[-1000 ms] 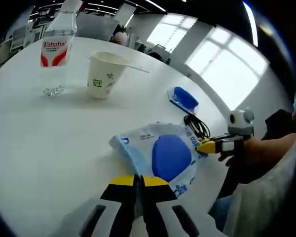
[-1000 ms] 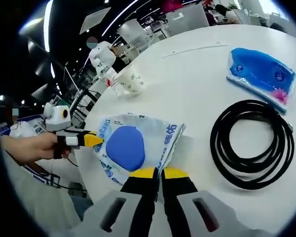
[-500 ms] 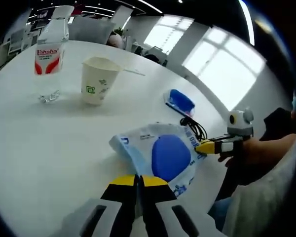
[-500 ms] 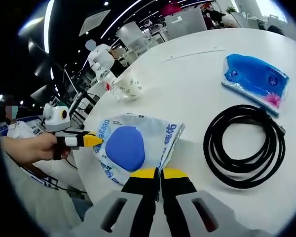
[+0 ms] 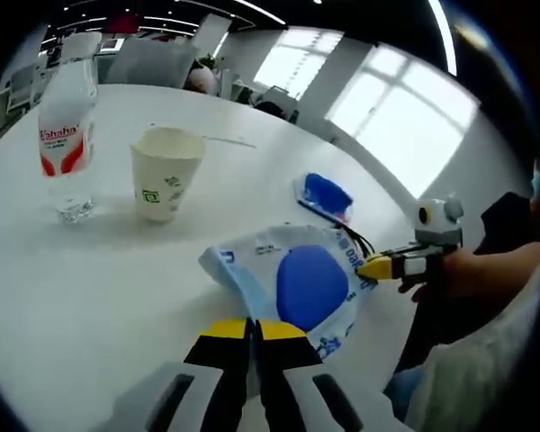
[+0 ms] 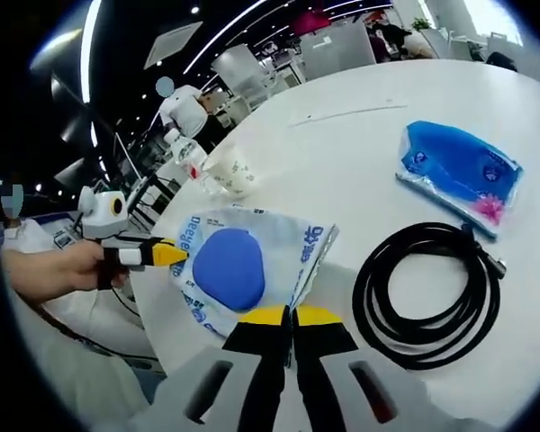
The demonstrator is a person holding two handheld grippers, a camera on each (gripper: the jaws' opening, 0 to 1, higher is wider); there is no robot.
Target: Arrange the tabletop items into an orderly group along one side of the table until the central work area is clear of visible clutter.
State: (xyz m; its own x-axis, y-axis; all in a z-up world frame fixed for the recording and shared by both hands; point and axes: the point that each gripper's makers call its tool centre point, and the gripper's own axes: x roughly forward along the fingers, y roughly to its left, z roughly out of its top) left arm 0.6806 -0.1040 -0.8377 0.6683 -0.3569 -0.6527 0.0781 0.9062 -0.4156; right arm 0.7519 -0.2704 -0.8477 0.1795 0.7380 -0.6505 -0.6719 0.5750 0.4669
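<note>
Left gripper view: left tongs (image 5: pixel 254 328) pinching 1 edge of the blue-and-white packet (image 5: pixel 292 281), right tongs (image 5: pixel 375 266) clamped on its far edge. Packet held between both tongs, apparently raised above the white table (image 5: pixel 90 270). Since 1 s ago, bottle (image 5: pixel 65 135) and paper cup (image 5: pixel 165 171) shifted lower-left in frame; cable coil (image 6: pixel 427 292) and blue pouch (image 6: pixel 459 171) likewise displaced. Probably carrying toward a grouping spot; centre not yet clear.

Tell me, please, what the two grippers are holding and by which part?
Both hold the blue-and-white packet: the left gripper pinches one edge, and the right gripper pinches the opposite edge.
</note>
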